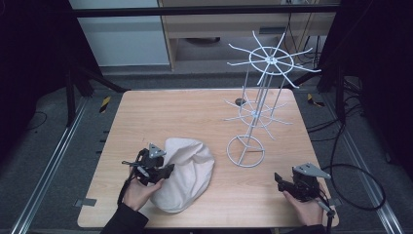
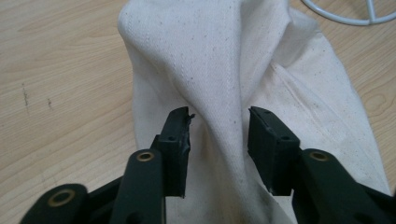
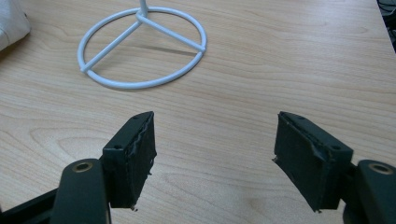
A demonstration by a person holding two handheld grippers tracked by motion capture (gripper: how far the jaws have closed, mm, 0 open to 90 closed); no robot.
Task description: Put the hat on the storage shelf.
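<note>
Near the table's (image 1: 146, 112) front edge, left of its middle, lies a cream cloth bag (image 1: 187, 173) — rumpled, flat on the wood, well apart from the back edge. Left gripper (image 1: 155, 170) sits at the bag's left side, held in a hand (image 1: 139, 192); seen in the left gripper view (image 2: 218, 135) with jaws spread to either side of a raised fold of the bag (image 2: 224, 70), not pinching it, whether either pad touches the cloth cannot be told. Toward the right half stands a white wire rack (image 1: 258, 105), upright, its ring base (image 1: 246, 151) on the wood just right of the bag. Right gripper (image 1: 287, 184) near the front right corner, in the other hand (image 1: 304, 207); in the right gripper view (image 3: 215, 149) jaws wide apart — released, nothing between them, over bare wood, with the ring base (image 3: 140, 46) ahead.
</note>
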